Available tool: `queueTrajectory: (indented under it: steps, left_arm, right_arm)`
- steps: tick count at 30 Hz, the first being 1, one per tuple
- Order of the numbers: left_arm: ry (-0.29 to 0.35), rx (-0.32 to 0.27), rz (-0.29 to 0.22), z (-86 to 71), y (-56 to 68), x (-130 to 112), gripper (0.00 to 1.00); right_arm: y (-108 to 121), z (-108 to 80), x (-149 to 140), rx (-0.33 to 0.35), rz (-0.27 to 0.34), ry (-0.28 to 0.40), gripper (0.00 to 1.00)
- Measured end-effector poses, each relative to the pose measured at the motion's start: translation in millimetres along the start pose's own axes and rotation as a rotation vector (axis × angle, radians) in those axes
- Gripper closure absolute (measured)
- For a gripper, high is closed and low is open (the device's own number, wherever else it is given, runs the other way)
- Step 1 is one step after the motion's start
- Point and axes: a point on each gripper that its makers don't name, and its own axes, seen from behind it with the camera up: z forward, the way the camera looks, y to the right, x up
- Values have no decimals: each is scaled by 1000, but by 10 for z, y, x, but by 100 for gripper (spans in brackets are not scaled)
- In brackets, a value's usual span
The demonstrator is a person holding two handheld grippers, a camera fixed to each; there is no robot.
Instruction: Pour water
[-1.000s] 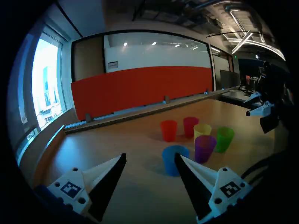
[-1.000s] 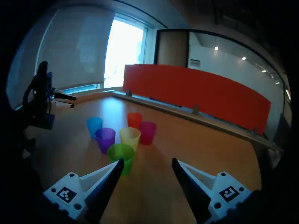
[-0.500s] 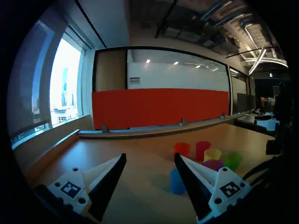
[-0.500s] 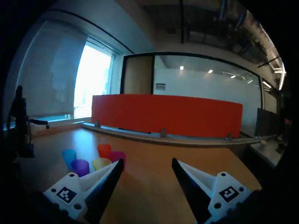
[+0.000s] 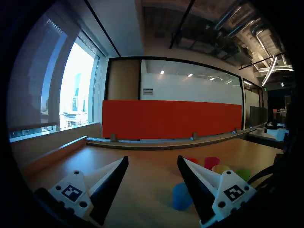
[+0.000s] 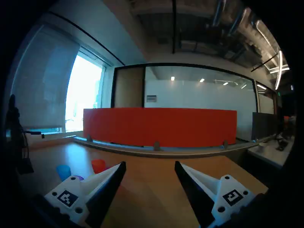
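right tool (image 6: 150, 178) spread wide over the wooden table (image 6: 159, 190) — blue cup (image 6: 63, 171) and orange cup (image 6: 98, 165) low left.

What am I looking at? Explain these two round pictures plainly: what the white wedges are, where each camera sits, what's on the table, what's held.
No robot: a person holds a two-finger gripper in each hand, and a fisheye camera on each looks forward along its fingers. The white wedges in the left gripper view are the left gripper; those in the right gripper view, the right gripper. Both are open and hold nothing. Below lies a wooden table with small plastic cups: a blue cup, red cup, pink cup, yellow cup and green cup, partly hidden by a finger. Behind stands an orange partition.
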Motion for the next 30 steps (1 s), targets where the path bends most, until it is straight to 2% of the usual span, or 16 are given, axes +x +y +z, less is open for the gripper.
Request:
queueTrajectory:
  steps: [6, 15, 23, 30]
  left_arm:
    - [35, 32, 30, 16, -12, 8, 4]
    - [31, 75, 35, 59, -62, -238, 4]
    - [50, 66, 19, 93, -125, -361, 4]
    - [24, 72, 19, 136, -210, -577, 4]
  right_arm:
    - [71, 8, 63, -47, -12, 19, 1]
    - [113, 7, -32, -115, -42, -1, 1]
    - [108, 11, -94, -141, -12, -19, 1]
    - [128, 11, -193, -163, -5, -43, 1]
